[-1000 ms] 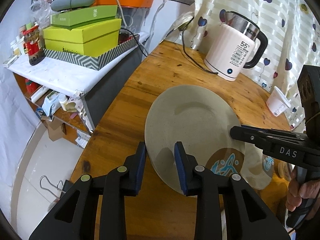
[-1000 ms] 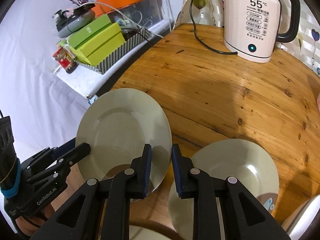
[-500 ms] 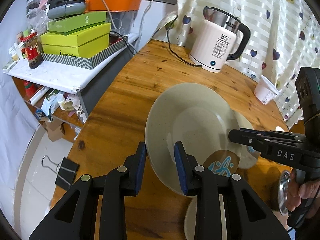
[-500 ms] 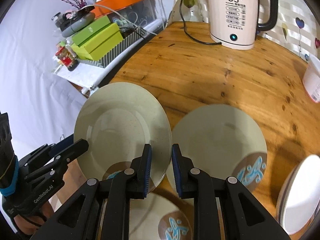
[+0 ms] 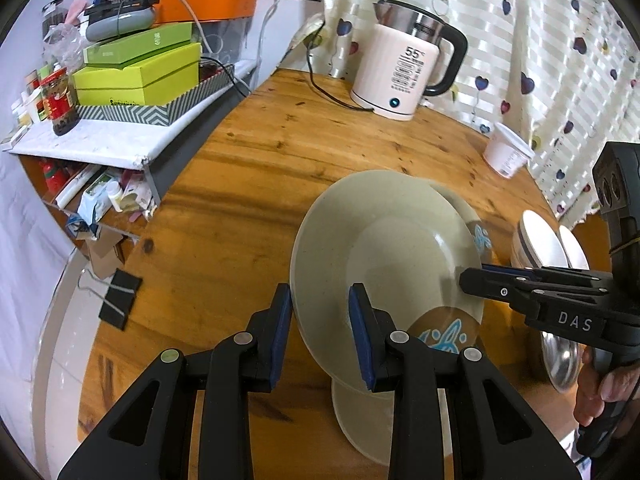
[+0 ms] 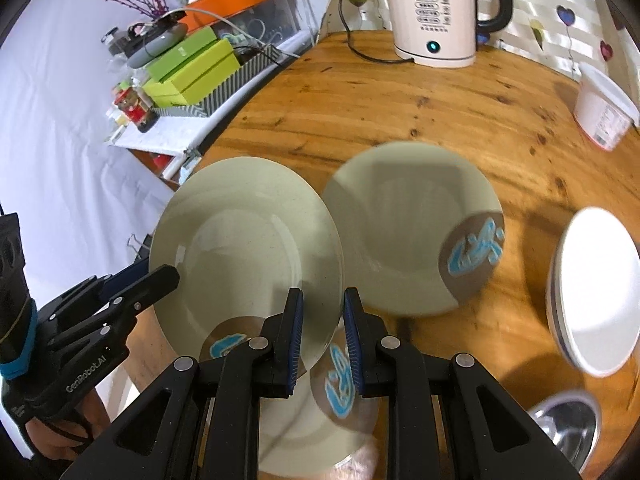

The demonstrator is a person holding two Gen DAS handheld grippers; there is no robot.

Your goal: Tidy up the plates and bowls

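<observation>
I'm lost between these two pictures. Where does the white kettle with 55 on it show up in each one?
Left wrist view: the kettle stands top centre-right, at the far edge of the wooden table, before the heart curtain.
Right wrist view: the kettle is at the top, right of centre, its lid cut off by the frame.
Shared landmark: the green boxes on the shelf, left of the kettle in both.

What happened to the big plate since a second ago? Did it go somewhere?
The held plate, gripped by the left hand-held gripper and the right hand-held gripper, travelled across the table toward the other plates and white bowls, now partly over them. Both grips stayed the same; nothing was let go. The kettle did not move.
</observation>
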